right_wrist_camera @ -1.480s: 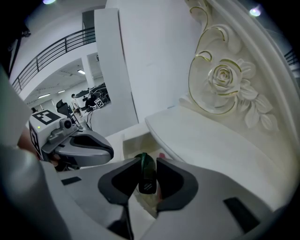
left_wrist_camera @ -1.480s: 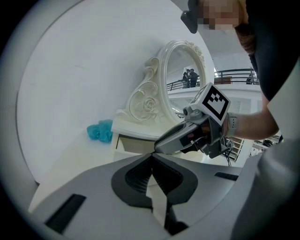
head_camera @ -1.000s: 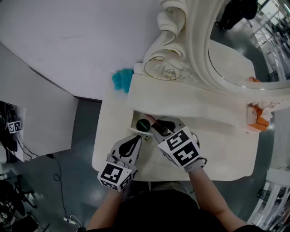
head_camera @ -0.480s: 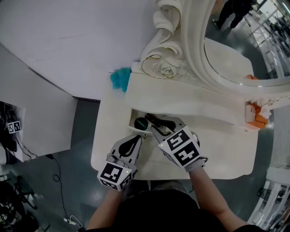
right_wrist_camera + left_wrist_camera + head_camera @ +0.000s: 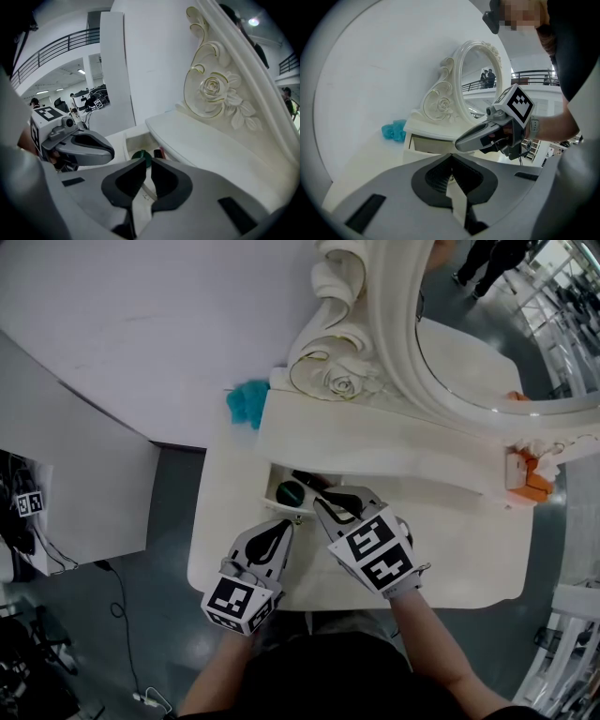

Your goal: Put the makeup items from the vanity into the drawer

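The small drawer [image 5: 277,503] under the vanity's shelf stands open. In it lie a dark green round item [image 5: 292,492] [image 5: 139,156] and a black item [image 5: 309,481] with a reddish end [image 5: 158,153]. My right gripper [image 5: 324,503] [image 5: 148,161] points down at the drawer's near edge. Its jaws have just been closing, and only a narrow gap with nothing in it is left between them. My left gripper [image 5: 285,527] [image 5: 451,155] rests just in front of the drawer with its tips together. A teal fluffy item [image 5: 247,401] [image 5: 393,131] lies at the table's back left.
An ornate white mirror frame [image 5: 349,352] rises behind the shelf [image 5: 375,442]. An orange and white thing [image 5: 527,479] sits at the shelf's right end. The tabletop [image 5: 469,549] stretches to the right of my right gripper. A grey floor and a cable lie to the left.
The right gripper's jaws have narrowed from wide open to a slim gap, and it has drawn back a little from the drawer. The left gripper has kept still.
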`<control>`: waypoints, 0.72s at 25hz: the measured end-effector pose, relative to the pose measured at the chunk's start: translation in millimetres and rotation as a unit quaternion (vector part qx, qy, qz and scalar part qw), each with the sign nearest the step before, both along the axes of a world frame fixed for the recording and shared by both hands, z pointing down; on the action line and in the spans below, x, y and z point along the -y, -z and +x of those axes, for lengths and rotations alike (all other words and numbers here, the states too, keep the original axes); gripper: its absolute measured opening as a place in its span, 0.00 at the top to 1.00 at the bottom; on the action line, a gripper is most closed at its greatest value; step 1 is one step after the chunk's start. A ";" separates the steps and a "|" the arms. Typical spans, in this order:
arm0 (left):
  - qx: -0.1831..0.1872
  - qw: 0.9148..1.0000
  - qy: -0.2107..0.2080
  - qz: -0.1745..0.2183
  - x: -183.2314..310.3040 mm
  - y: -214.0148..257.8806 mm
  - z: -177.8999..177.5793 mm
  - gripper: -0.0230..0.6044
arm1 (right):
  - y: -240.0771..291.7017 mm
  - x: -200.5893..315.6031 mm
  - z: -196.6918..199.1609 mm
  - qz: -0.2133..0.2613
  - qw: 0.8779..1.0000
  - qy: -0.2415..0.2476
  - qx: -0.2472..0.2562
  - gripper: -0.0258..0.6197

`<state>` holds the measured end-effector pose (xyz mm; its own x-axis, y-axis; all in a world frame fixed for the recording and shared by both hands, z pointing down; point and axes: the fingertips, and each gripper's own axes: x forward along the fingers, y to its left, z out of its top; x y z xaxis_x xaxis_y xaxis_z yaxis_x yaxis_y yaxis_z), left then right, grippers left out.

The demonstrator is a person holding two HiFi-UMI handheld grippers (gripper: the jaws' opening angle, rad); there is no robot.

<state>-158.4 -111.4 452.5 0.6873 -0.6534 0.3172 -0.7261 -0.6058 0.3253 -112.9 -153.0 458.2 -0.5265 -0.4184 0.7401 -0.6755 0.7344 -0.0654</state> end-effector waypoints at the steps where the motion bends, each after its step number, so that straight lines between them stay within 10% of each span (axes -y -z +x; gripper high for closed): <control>1: 0.000 1.000 0.000 0.000 -0.6 0.1 0.5 0.94 | 1.1 -1.1 -0.1 0.002 1.000 0.000 0.003 0.89; 18: -0.003 1.000 -0.007 0.010 -10.2 7.0 15.8 0.94 | 12.4 -30.0 11.5 0.014 0.999 0.010 0.028 0.93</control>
<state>-142.6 -101.2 445.5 0.6985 -0.6497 0.3000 -0.7153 -0.6225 0.3174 -101.4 -123.0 445.8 -0.5747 -0.4283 0.6973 -0.6573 0.7492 -0.0815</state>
